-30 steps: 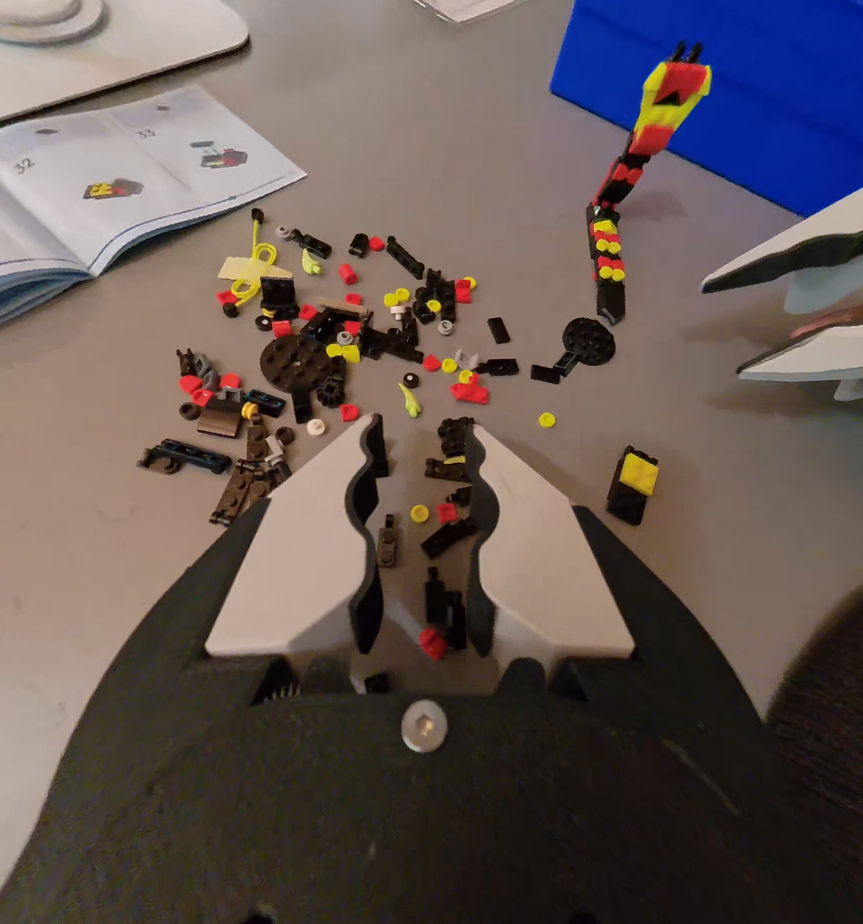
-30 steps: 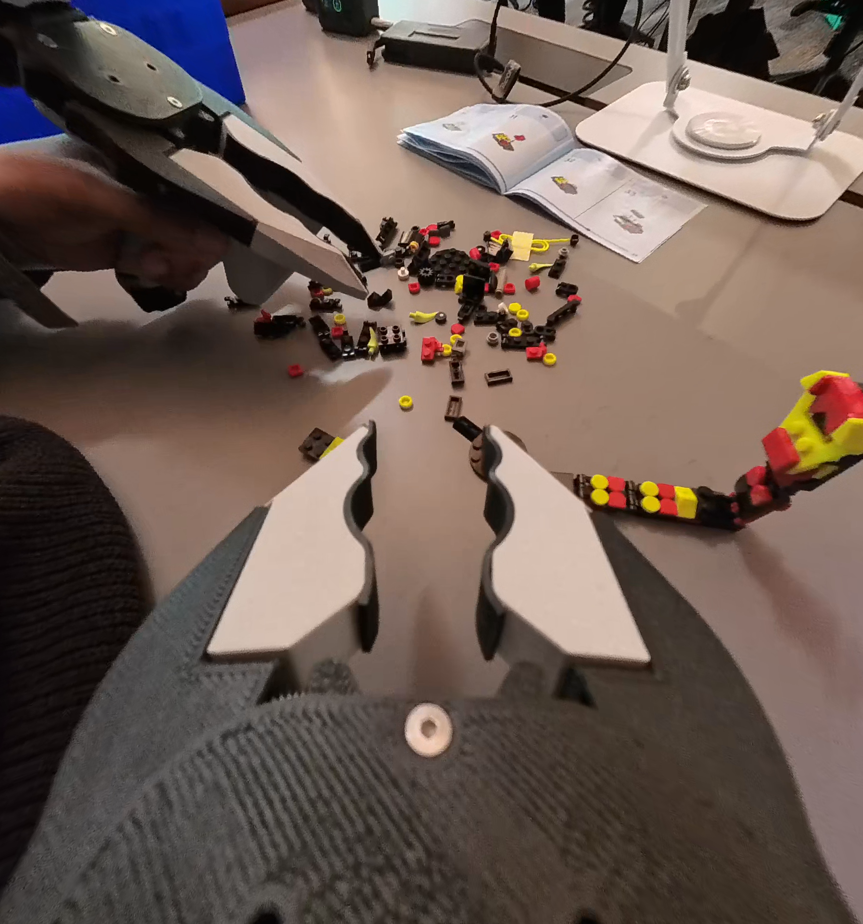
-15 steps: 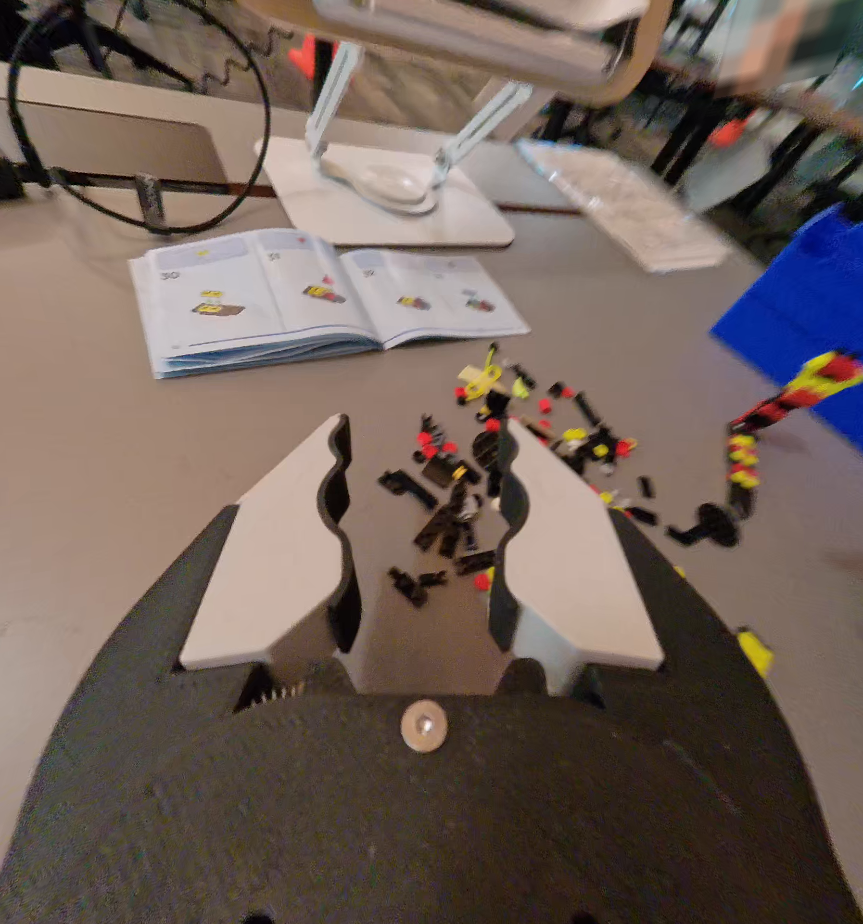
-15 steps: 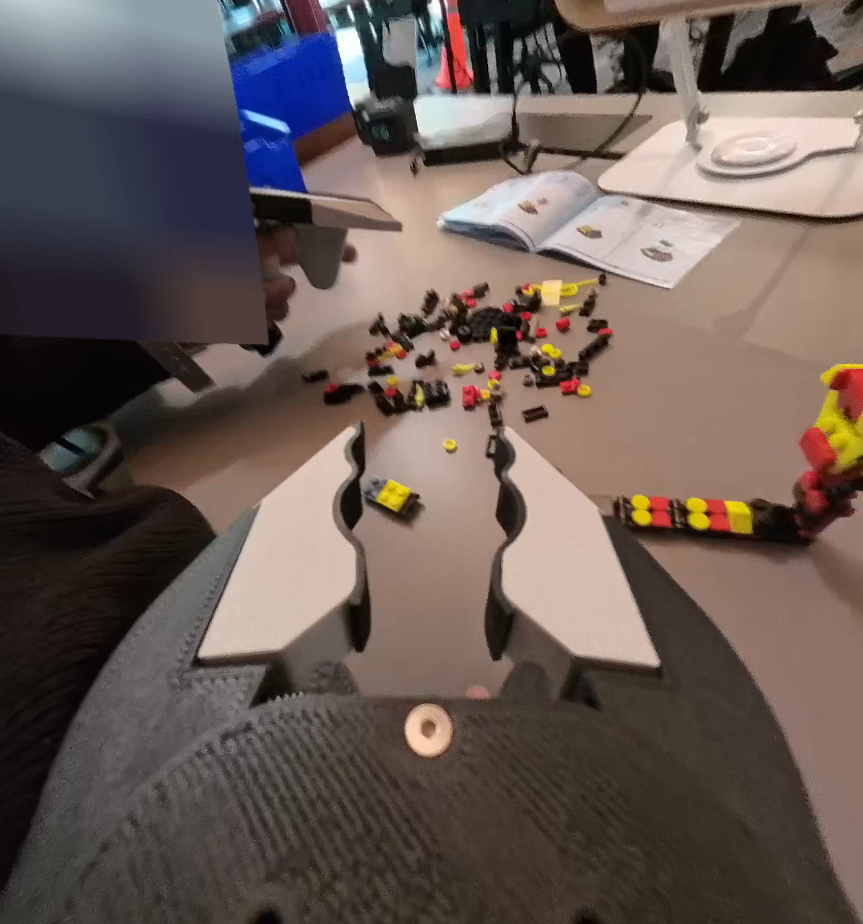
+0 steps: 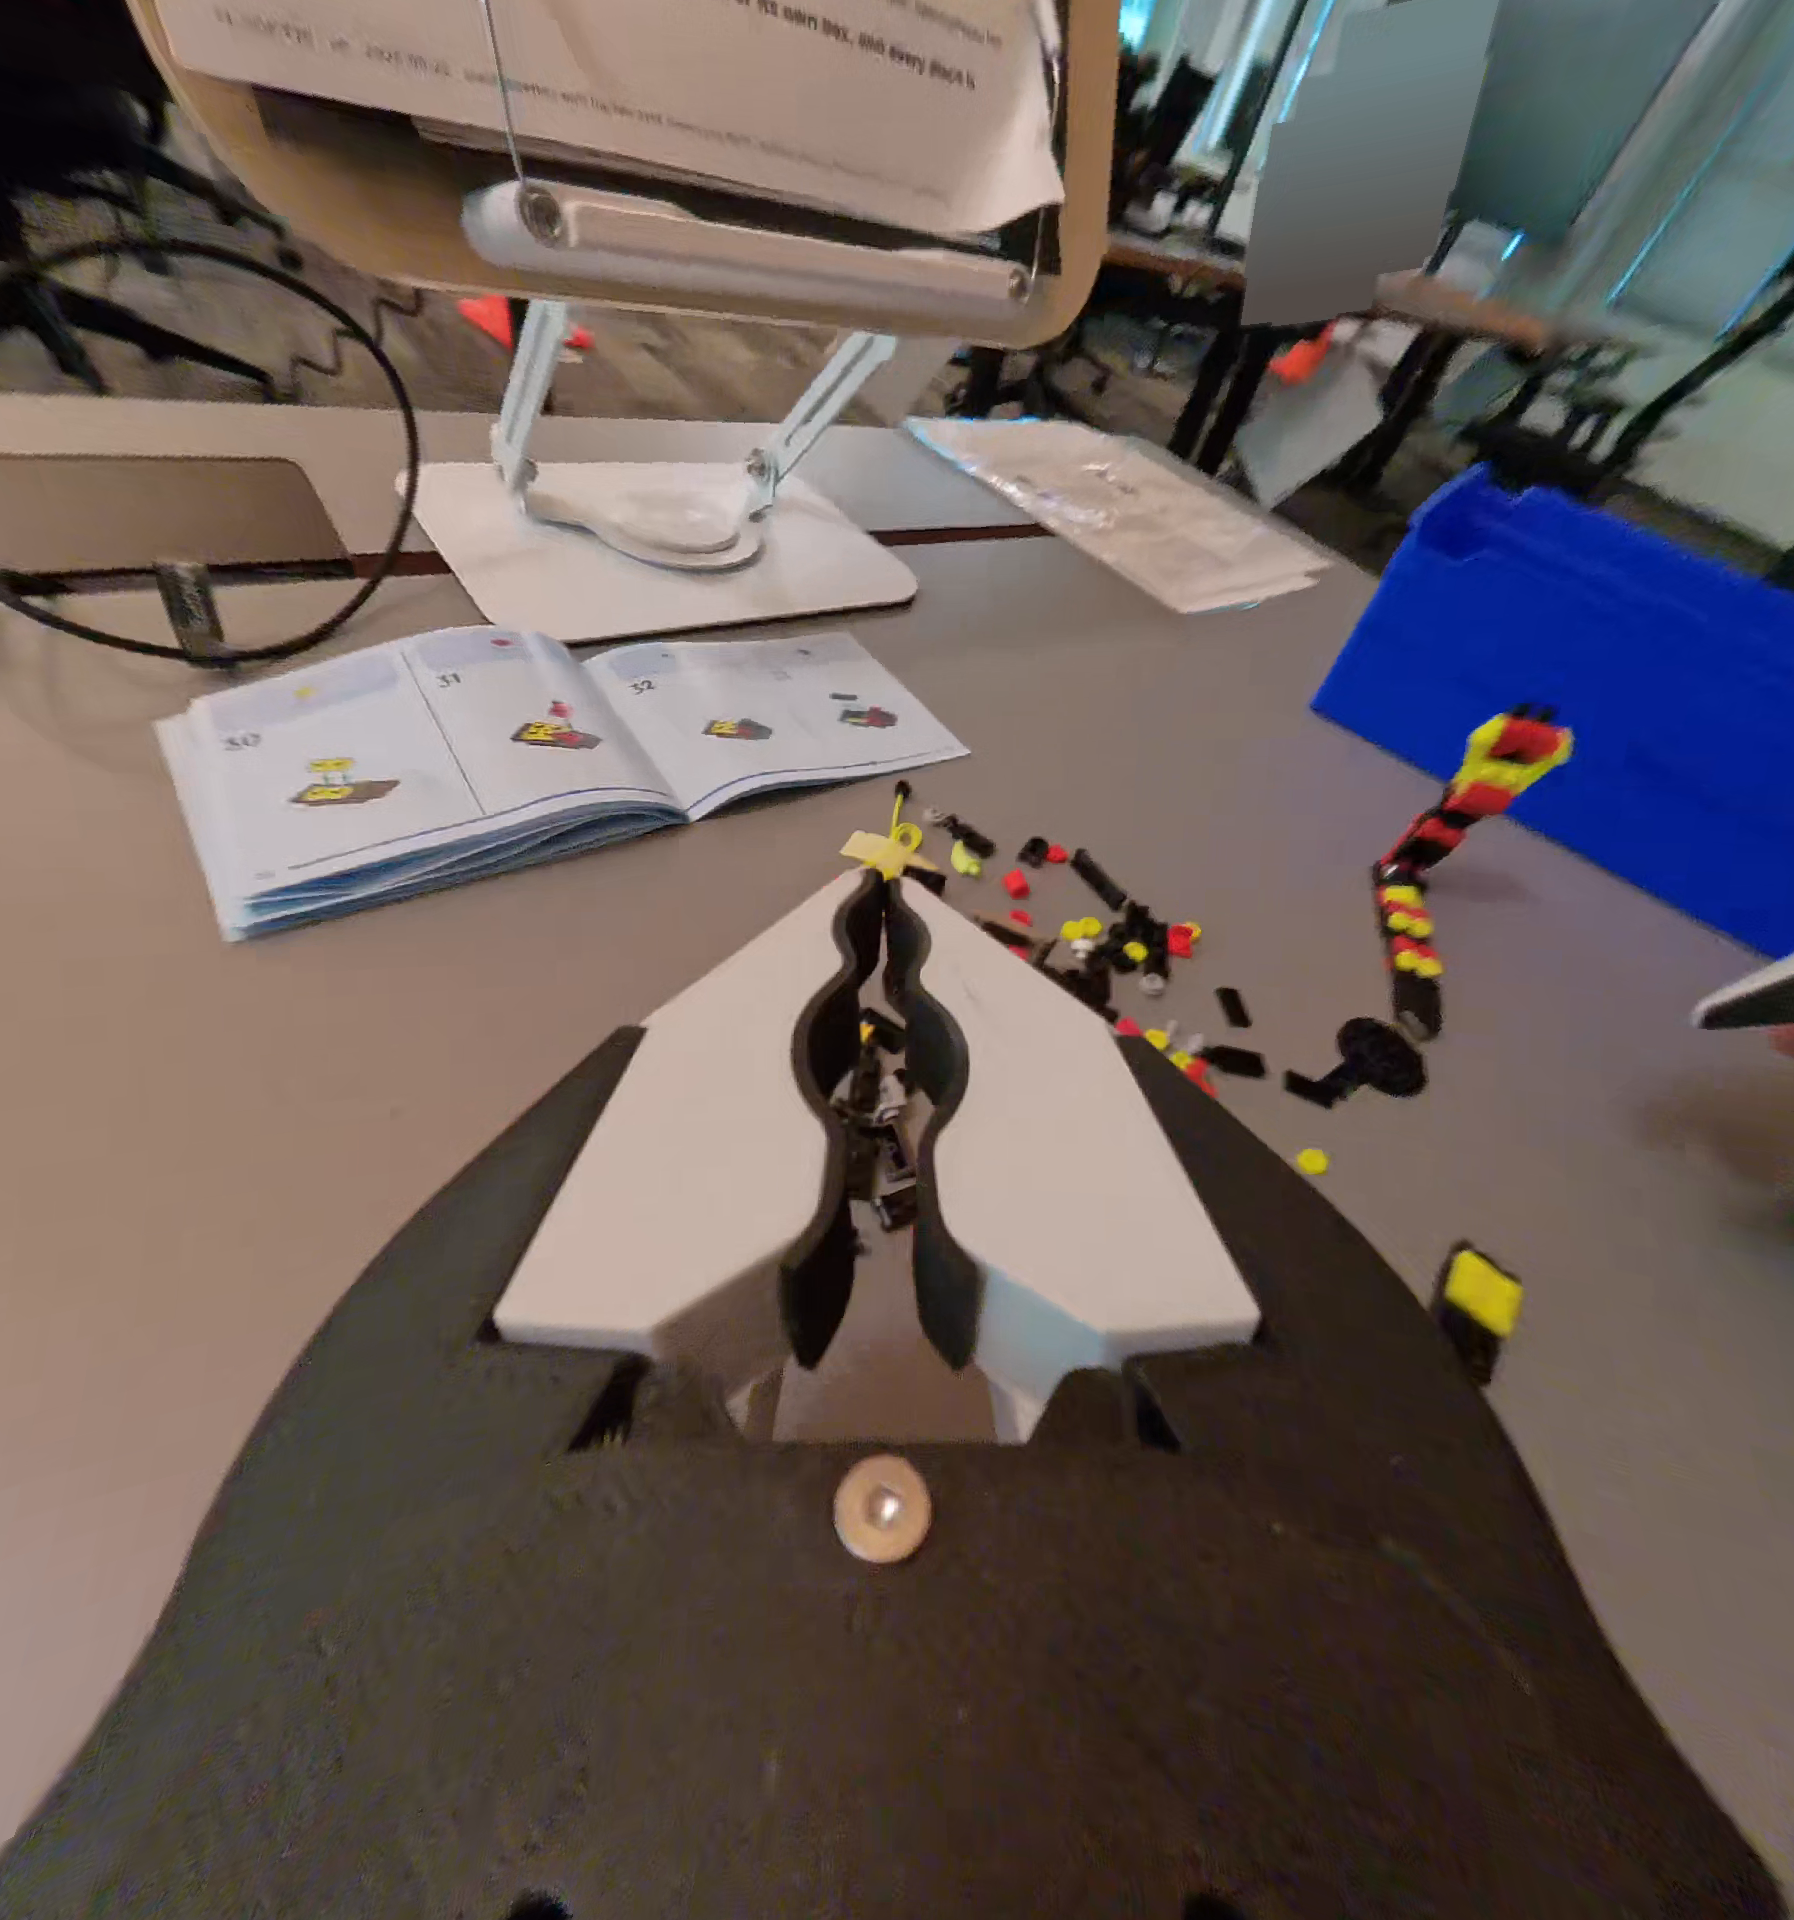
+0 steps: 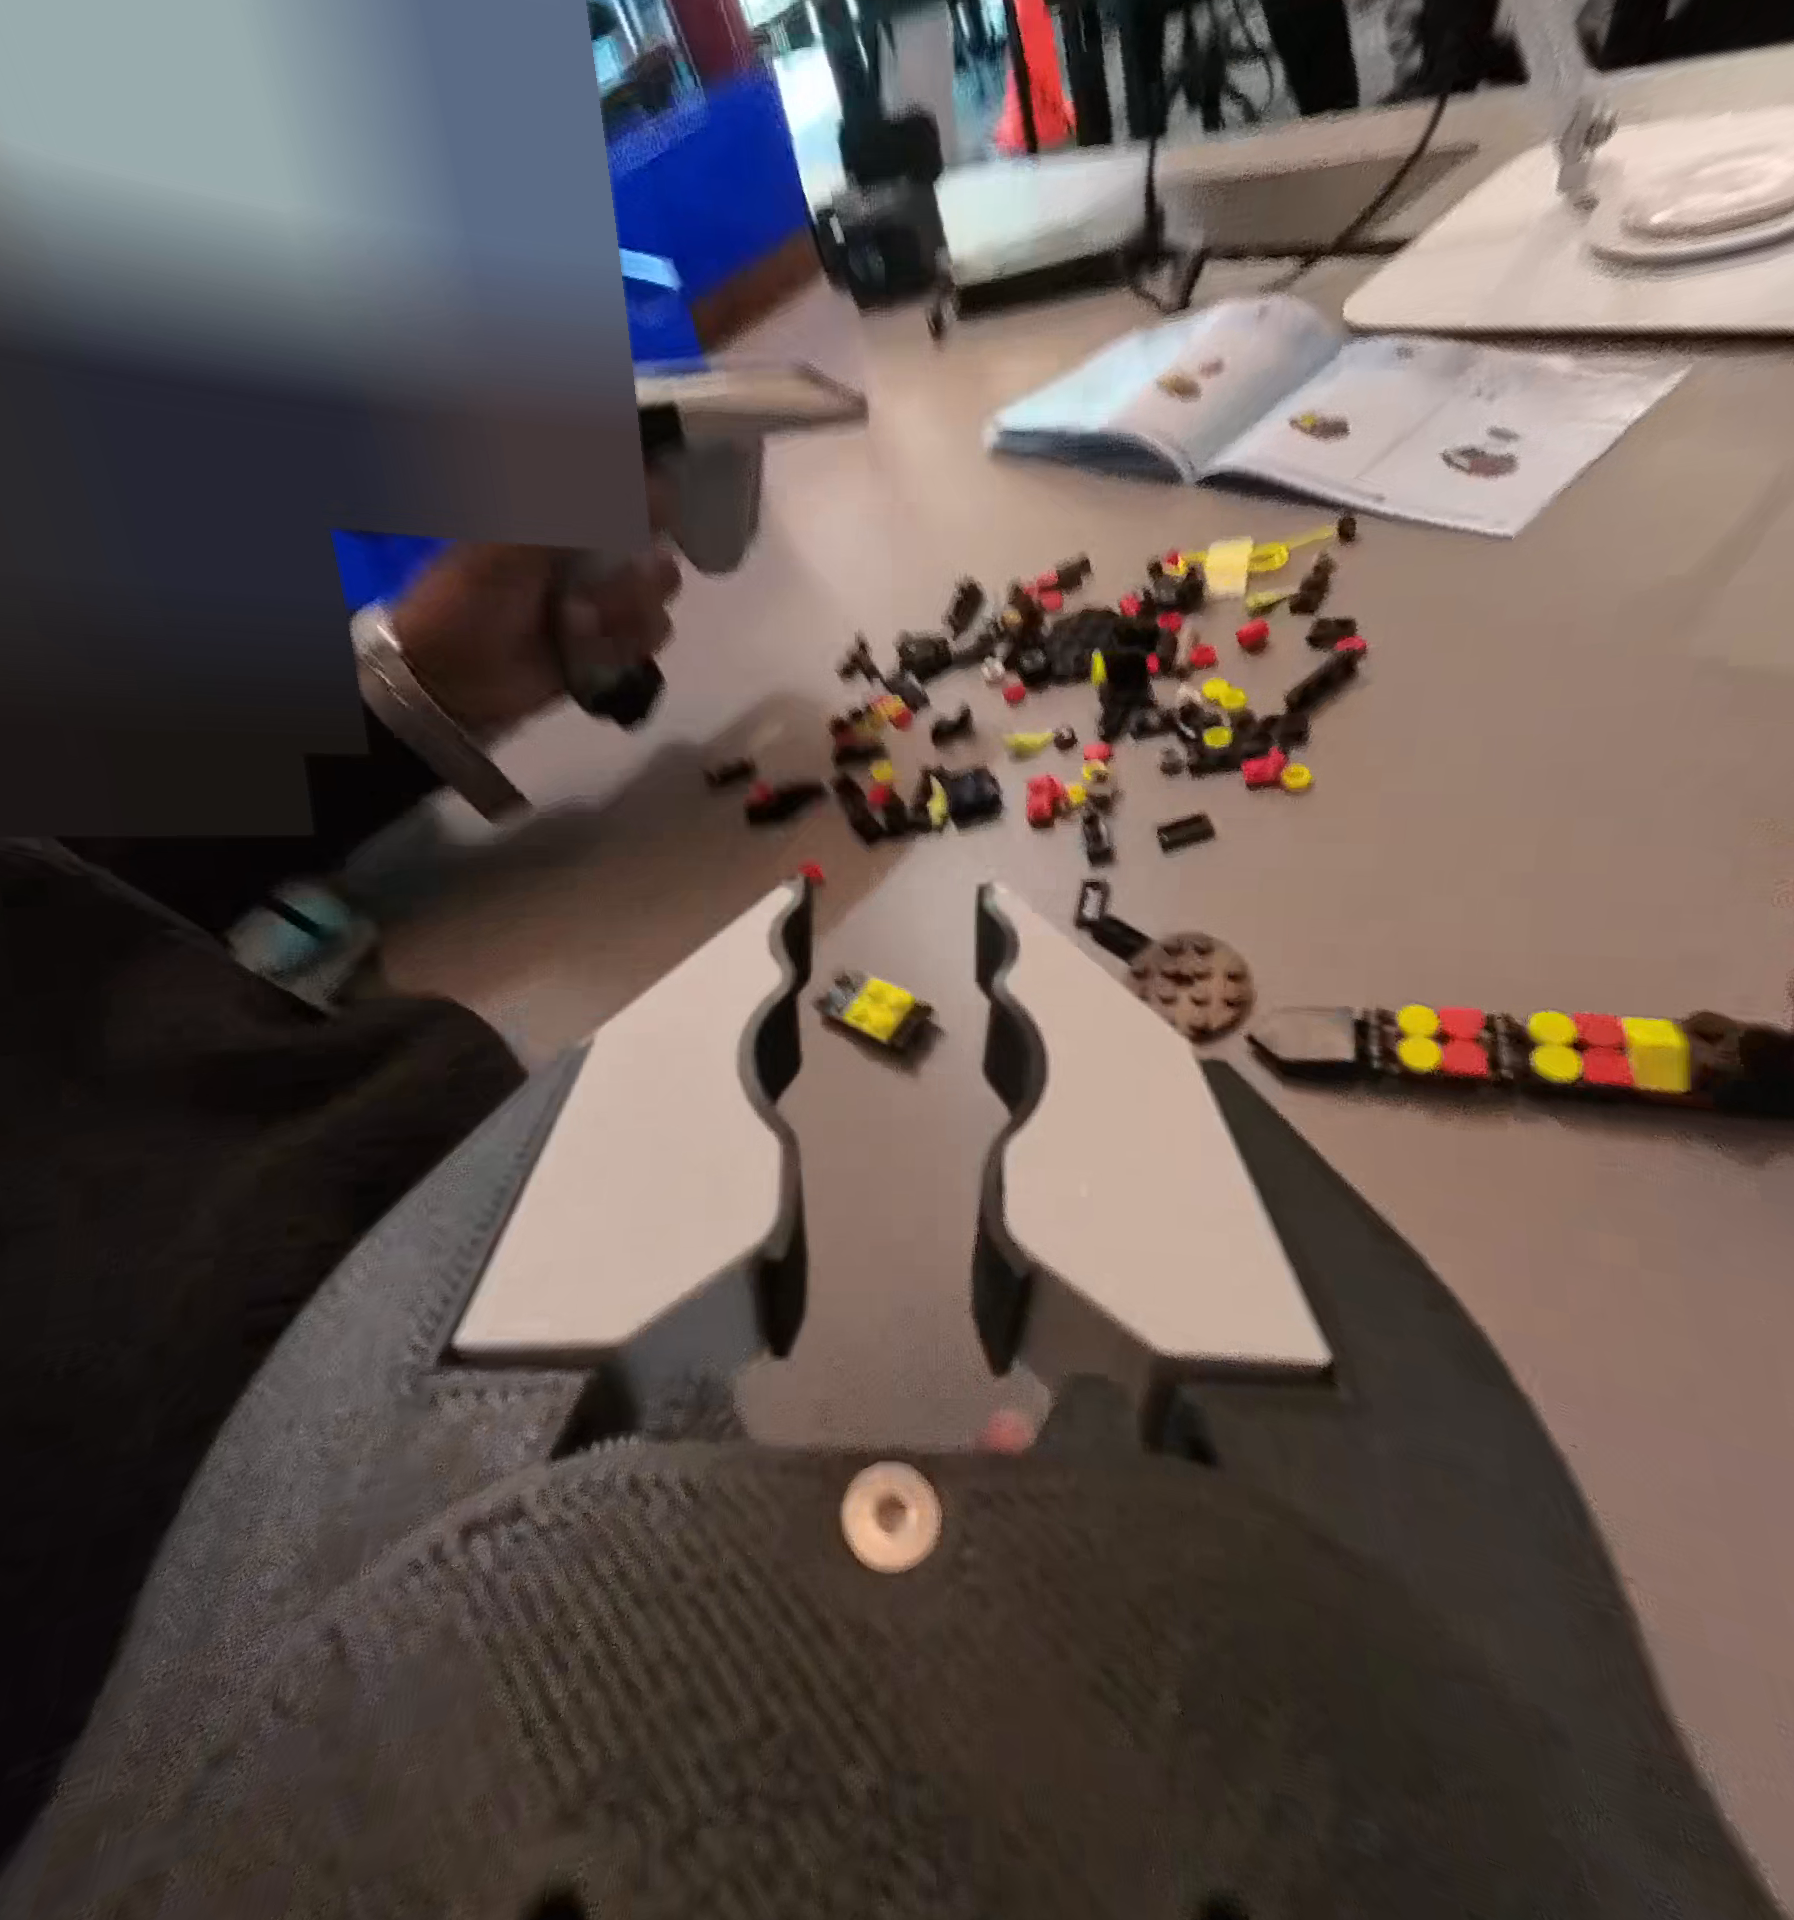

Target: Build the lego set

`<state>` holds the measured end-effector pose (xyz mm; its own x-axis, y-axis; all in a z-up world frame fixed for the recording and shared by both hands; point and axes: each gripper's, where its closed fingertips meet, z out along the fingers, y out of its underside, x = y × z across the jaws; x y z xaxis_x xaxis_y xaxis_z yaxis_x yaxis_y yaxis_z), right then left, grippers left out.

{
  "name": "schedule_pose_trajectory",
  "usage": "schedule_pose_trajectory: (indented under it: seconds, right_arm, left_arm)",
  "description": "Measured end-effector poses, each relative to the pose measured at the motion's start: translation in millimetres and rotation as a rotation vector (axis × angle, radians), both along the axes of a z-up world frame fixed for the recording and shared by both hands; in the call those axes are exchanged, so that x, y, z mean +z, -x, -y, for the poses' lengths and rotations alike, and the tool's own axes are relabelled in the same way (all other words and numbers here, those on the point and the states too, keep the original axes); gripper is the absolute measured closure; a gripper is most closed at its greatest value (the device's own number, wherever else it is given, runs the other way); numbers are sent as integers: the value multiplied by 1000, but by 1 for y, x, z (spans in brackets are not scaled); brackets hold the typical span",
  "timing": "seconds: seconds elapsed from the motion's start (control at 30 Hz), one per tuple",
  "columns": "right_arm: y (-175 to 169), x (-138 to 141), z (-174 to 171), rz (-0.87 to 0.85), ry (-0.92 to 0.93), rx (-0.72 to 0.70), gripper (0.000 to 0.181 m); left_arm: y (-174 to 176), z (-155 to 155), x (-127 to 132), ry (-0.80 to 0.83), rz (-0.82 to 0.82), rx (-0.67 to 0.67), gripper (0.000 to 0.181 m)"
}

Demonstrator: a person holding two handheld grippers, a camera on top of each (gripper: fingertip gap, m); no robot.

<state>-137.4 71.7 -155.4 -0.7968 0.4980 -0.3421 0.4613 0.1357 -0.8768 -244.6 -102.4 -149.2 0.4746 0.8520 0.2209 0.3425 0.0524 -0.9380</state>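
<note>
Loose black, red and yellow lego pieces lie in a pile on the grey table, also in the right wrist view. A long black, red and yellow snake-like build lies to the right of the pile with its head raised; its tail shows in the right wrist view. My left gripper is shut above the pile, with nothing visible between its tips. My right gripper is open and low over the table. A small black block with a yellow top lies between its fingers, untouched; it also shows in the left wrist view.
An open instruction booklet lies behind the pile. A white stand base sits at the back and a blue bin at the right. A round black plate lies by the build's tail. A hand holds the left gripper. My hands' fingertips stand some 20 cm from each other. The white stand base is closer to my left gripper, around 35 cm from its tips; the right tips are 45 cm off. The right camera catches it too, in the right wrist view.
My left gripper has risen from the pile, tilted up and closed from open. My right gripper has pulled back, so the yellow-topped block now lies between its fingers.
</note>
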Motion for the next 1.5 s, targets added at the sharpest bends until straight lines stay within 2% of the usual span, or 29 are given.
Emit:
schedule_pose_trajectory:
  seconds: [0.13, 0.23, 0.37, 0.7, 1.23, 1.4, 1.5]
  right_arm:
    - [-2, -22, 3, -117, -250, 10, 154]
    - [-4, -28, 5, -173, -334, 25, 157]
    - [0, -34, 3, -204, -388, 16, 159]
    - [0, -36, 4, -239, -417, 27, 160]
    - [-2, -40, 5, -212, -415, 44, 158]
    - [30, -33, 1, -281, -445, -76, 157]
    - [51, -34, 6, -266, -450, -102, 154]
  left_arm:
    - [0, -2, -7, 112, -20, 34, 181]
    - [1, 0, -7, 119, -16, 58, 181]
    - [-3, -8, -8, 75, 14, 16, 181]
    - [-11, -17, -5, 110, -51, 7, 181]
    - [-14, -24, -13, 109, -27, -32, 177]
    - [-15, -31, -19, 129, -22, -46, 175]
    - [-18, -39, -19, 137, -29, -71, 175]
